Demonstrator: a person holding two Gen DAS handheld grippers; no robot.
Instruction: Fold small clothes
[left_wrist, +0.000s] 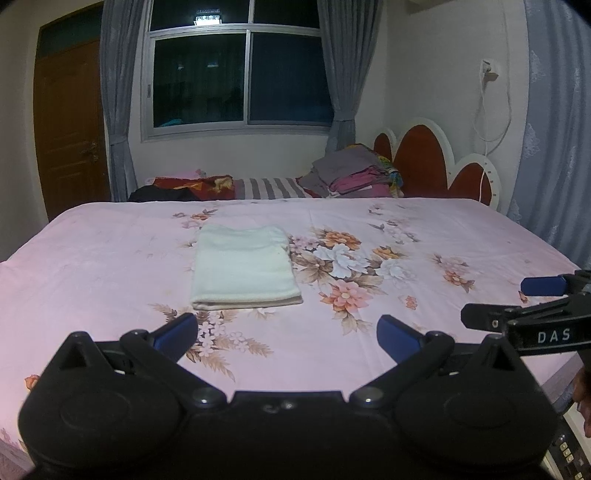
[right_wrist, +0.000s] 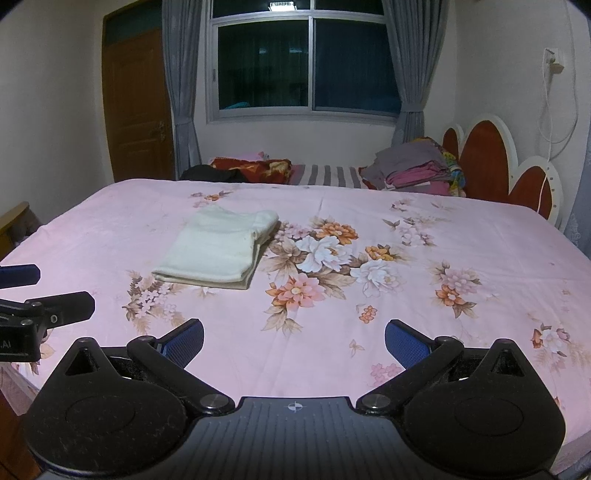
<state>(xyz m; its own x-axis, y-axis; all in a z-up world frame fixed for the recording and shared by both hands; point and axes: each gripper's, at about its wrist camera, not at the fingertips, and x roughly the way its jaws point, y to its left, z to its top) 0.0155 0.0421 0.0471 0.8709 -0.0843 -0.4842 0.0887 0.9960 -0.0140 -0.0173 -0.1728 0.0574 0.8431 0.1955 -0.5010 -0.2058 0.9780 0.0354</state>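
At the far left stands a brown wooden door (left_wrist: 68, 122), and right of it a dark window with grey curtains (left_wrist: 236, 74). Below them spreads the bed with a pink floral sheet (left_wrist: 92, 266). On its left-centre part lies the folded white cloth (left_wrist: 243, 267), a neat rectangle resting flat, its folded edge toward the near side. The left claw (left_wrist: 287, 338) hangs over the near edge of the bed with its blue-padded fingers spread wide and nothing between them, well apart from the cloth. To its right the right claw (right_wrist: 294, 341) is likewise spread wide and empty above the sheet, the cloth lying far-left of it. At the far right side of the bed sits a pile of folded grey and pink clothes (left_wrist: 351, 171), just beside the red and white scalloped headboard (left_wrist: 436, 162).
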